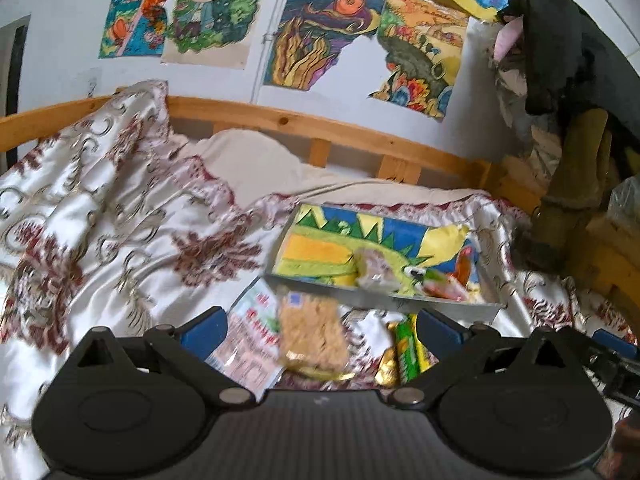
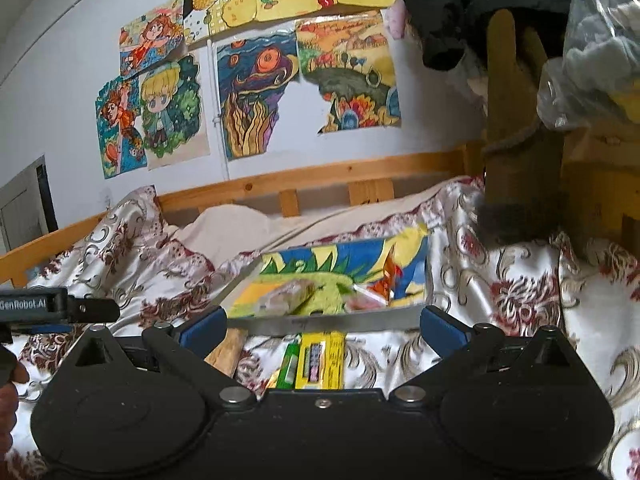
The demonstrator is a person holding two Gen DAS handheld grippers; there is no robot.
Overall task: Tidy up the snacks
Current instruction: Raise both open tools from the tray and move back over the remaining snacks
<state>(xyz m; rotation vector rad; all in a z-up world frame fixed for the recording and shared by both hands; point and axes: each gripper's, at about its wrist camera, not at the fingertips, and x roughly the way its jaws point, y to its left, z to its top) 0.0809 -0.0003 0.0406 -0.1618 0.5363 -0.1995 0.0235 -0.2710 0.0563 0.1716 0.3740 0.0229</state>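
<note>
A shallow grey tray [image 1: 400, 303] lined with a colourful drawing lies on the bed. It holds a pale wrapped snack [image 1: 376, 270], a red-and-green packet [image 1: 440, 285] and an orange packet [image 1: 464, 266]. In front of it on the cover lie a tan crispy bar [image 1: 312, 334], a pink-white packet [image 1: 248, 340], a green packet [image 1: 408, 350] and a gold wrapper [image 1: 389, 370]. My left gripper [image 1: 320, 330] stands wide open above these, gripping nothing. My right gripper [image 2: 322, 328] is also open, over a yellow packet [image 2: 320, 360] and the green packet [image 2: 290, 364], just short of the tray [image 2: 320, 322].
A patterned white-and-maroon bed cover [image 1: 120, 220] lies rumpled at left. A wooden bed rail [image 1: 260, 114] runs behind, under drawings on the wall. Hanging dark clothes [image 1: 556, 52] and a plastic bag [image 2: 600, 48] crowd the right. The left gripper's body [image 2: 60, 308] shows at the right view's left edge.
</note>
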